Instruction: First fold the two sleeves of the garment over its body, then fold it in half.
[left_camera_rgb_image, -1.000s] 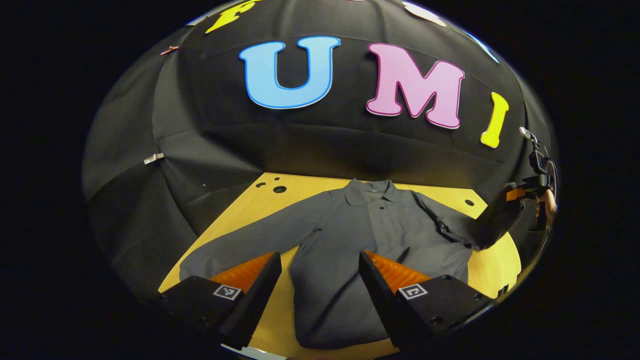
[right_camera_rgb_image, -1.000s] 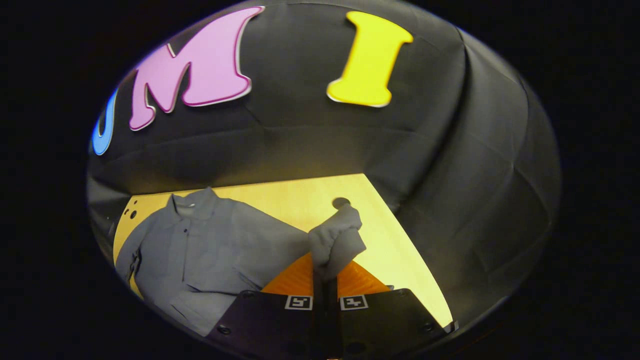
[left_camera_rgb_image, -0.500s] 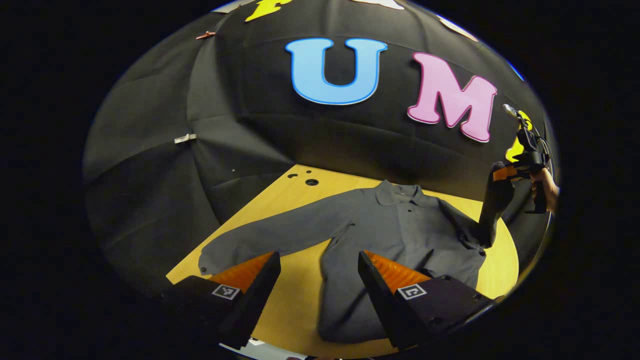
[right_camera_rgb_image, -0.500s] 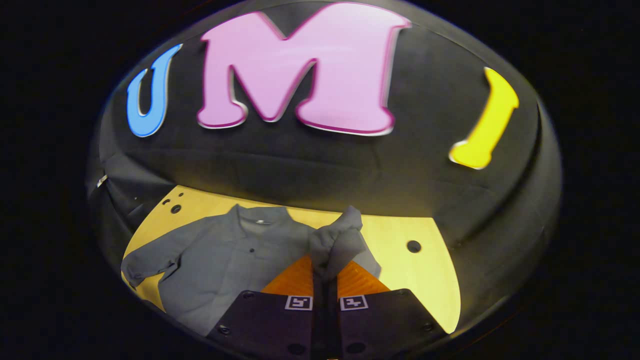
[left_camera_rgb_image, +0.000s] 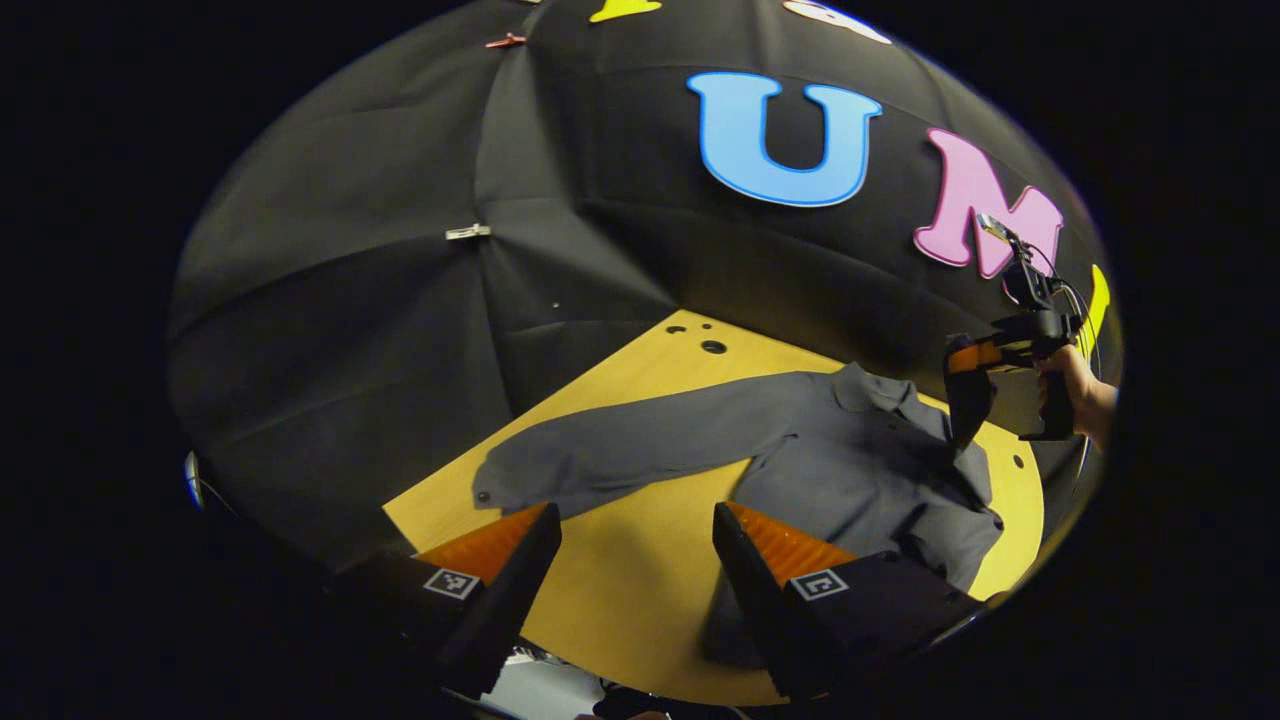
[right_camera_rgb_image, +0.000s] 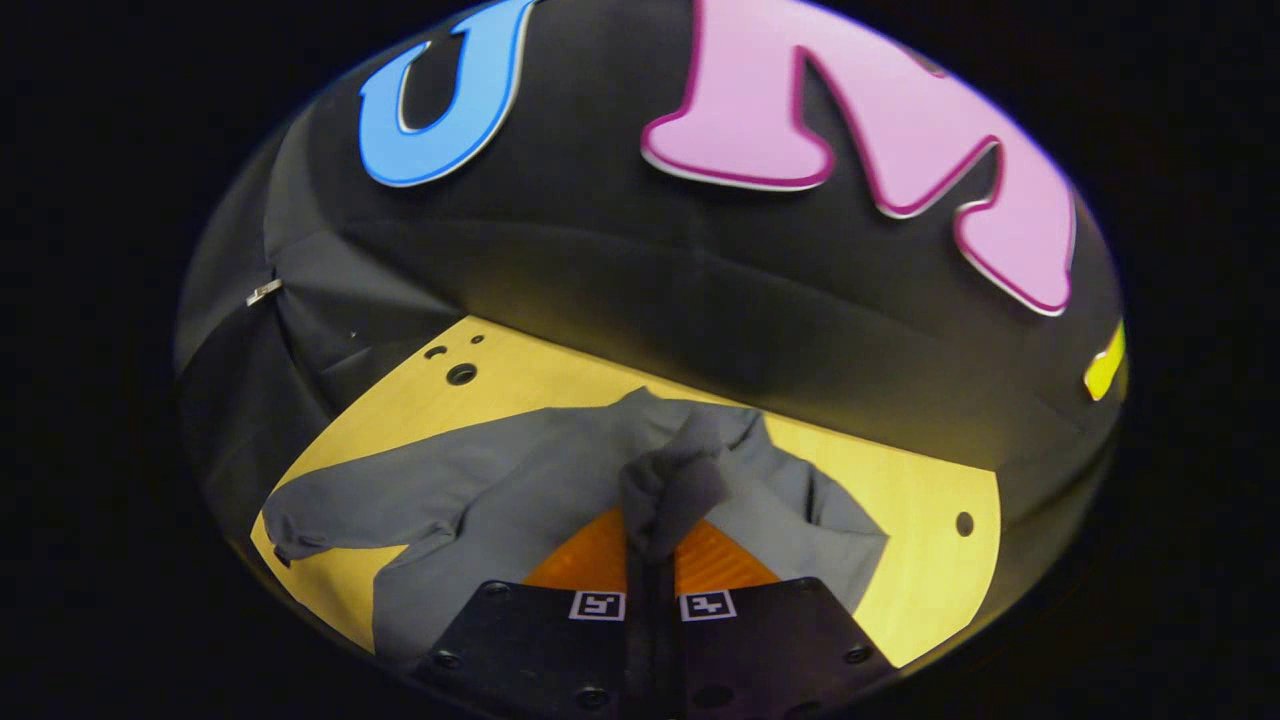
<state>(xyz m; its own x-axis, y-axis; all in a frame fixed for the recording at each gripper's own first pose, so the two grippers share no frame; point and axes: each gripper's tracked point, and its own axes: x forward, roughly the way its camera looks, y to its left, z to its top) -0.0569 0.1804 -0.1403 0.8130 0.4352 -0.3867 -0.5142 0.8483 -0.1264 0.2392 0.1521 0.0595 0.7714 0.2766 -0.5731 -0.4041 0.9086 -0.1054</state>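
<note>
Right tool (right_camera_rgb_image: 650, 545) clamped on raised shirt sleeve (right_camera_rgb_image: 680, 480); left tool (left_camera_rgb_image: 635, 560) wide apart, empty, above table (left_camera_rgb_image: 620, 600).

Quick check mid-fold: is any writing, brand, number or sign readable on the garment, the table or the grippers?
Garment: no print or brand visible, nor on the sleeve pinched in the right gripper.
Table: no text.
Left gripper and right gripper: black-and-white marker squares, coded patterns, not words.
Nothing readable here.
</note>
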